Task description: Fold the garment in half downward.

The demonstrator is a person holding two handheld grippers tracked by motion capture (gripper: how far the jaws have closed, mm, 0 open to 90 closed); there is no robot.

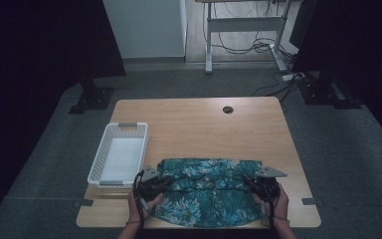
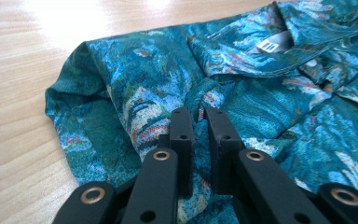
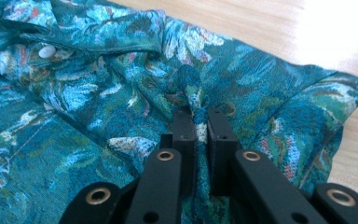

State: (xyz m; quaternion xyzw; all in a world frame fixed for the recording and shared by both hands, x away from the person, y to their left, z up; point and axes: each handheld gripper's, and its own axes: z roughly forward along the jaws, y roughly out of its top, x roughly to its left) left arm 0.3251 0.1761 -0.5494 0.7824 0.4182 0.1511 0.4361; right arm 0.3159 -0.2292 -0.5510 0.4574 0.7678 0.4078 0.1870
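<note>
A teal shirt with a flower print (image 1: 206,194) lies folded and bunched on the near part of the wooden table (image 1: 204,129). My left gripper (image 1: 161,185) is at the shirt's left end and my right gripper (image 1: 248,181) at its right end, each held by a hand. In the left gripper view the jaws (image 2: 199,114) pinch a raised fold of the shirt (image 2: 144,79); a white label (image 2: 268,45) sits by the collar. In the right gripper view the jaws (image 3: 199,116) clamp a ridge of the shirt (image 3: 98,93), with a white button (image 3: 47,51) farther off.
A white plastic basket (image 1: 122,127) stands on the table's left side, close to my left gripper. A round cable hole (image 1: 228,109) is near the far edge. Beyond the table are dark screens on stands, a desk frame and floor cables.
</note>
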